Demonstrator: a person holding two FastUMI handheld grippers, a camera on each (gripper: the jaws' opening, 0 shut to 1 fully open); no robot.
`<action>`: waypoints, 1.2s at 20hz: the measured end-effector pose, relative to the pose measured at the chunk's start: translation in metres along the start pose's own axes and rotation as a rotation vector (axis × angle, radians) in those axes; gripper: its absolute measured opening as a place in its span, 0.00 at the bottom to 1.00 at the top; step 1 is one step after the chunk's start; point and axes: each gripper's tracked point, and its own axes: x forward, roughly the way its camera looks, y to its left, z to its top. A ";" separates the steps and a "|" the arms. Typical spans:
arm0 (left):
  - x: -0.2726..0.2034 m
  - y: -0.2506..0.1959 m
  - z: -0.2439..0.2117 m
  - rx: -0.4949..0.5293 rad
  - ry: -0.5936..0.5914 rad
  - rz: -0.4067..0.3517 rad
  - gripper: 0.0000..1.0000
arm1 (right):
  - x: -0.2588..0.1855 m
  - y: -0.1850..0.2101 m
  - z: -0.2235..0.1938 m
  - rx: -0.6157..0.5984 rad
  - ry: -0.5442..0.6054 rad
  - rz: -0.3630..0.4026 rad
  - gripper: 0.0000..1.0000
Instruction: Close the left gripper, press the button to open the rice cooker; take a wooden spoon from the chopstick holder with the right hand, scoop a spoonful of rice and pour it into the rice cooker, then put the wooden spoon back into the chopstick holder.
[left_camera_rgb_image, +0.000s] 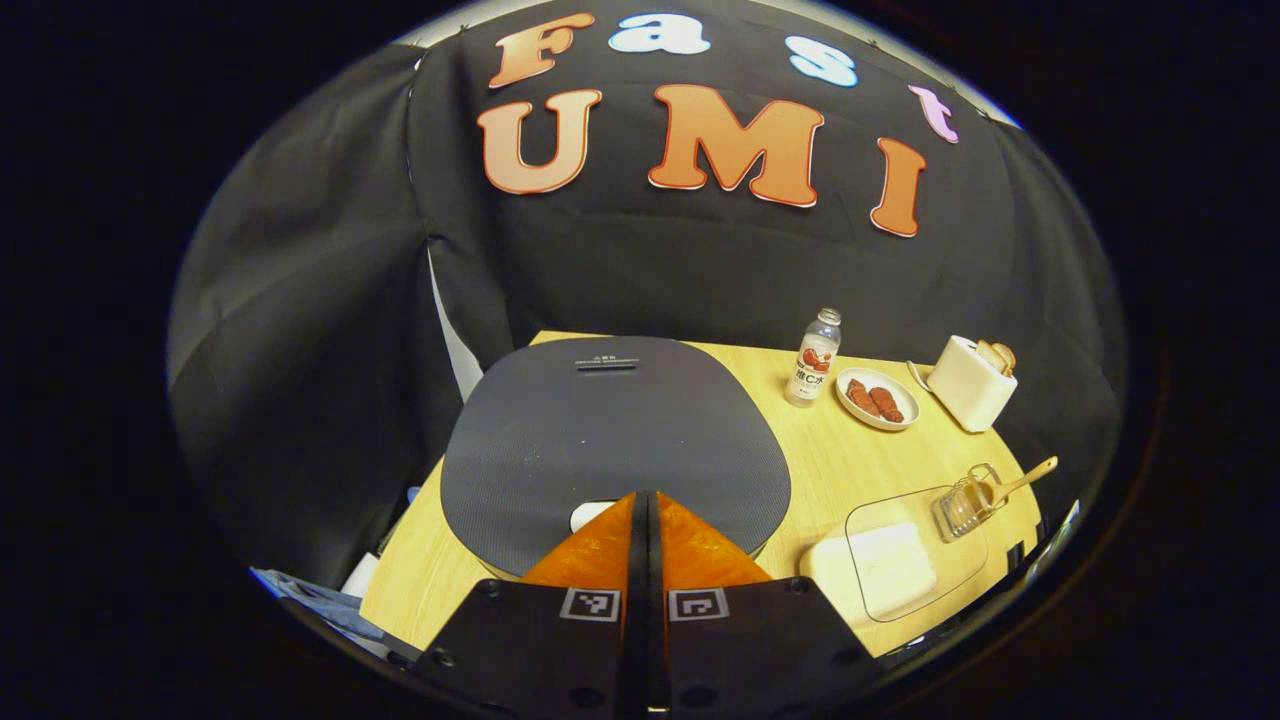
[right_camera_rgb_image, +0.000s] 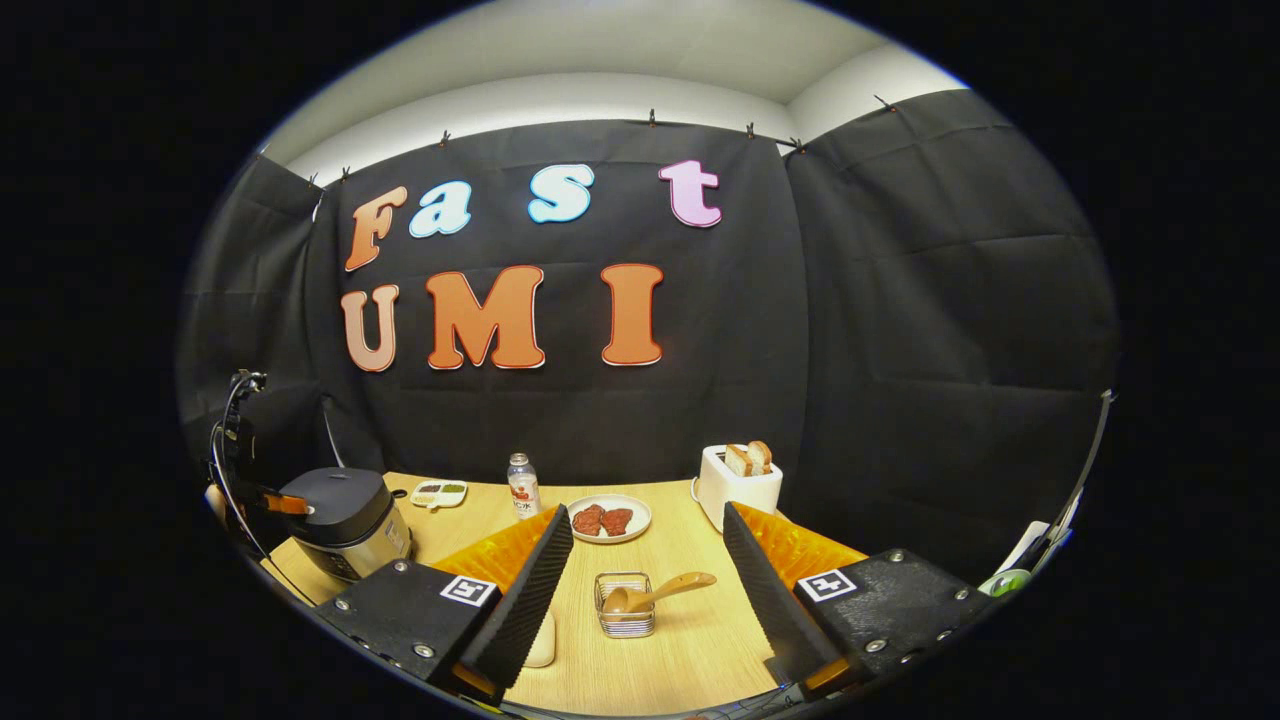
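Two hand-held grippers, black bodies with orange fingers

The left gripper (left_camera_rgb_image: 645, 520) has two orange, slightly see-through fingers shaped like wedges, each with a thin black pad on its inner face. Behind them are two flat black plates, each with a small square black-and-white marker and round screws near the edges. The right gripper (right_camera_rgb_image: 648, 565) has the same build: orange fingers (right_camera_rgb_image: 500, 552) with black ribbed foam pads, black plates with one square marker each, and silver screws at the corners. Far off in the right gripper view, a thin black cable curves around the left gripper.
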 end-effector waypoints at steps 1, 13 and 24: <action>-0.007 0.000 0.001 -0.002 -0.001 0.011 0.04 | -0.002 -0.002 0.000 0.003 -0.001 -0.002 0.94; -0.159 0.004 0.198 -0.050 -0.571 0.088 0.07 | 0.001 -0.032 -0.004 0.039 -0.021 -0.043 0.94; -0.230 0.010 0.215 -0.061 -0.627 0.169 0.23 | 0.062 -0.049 -0.074 0.158 0.050 -0.020 0.94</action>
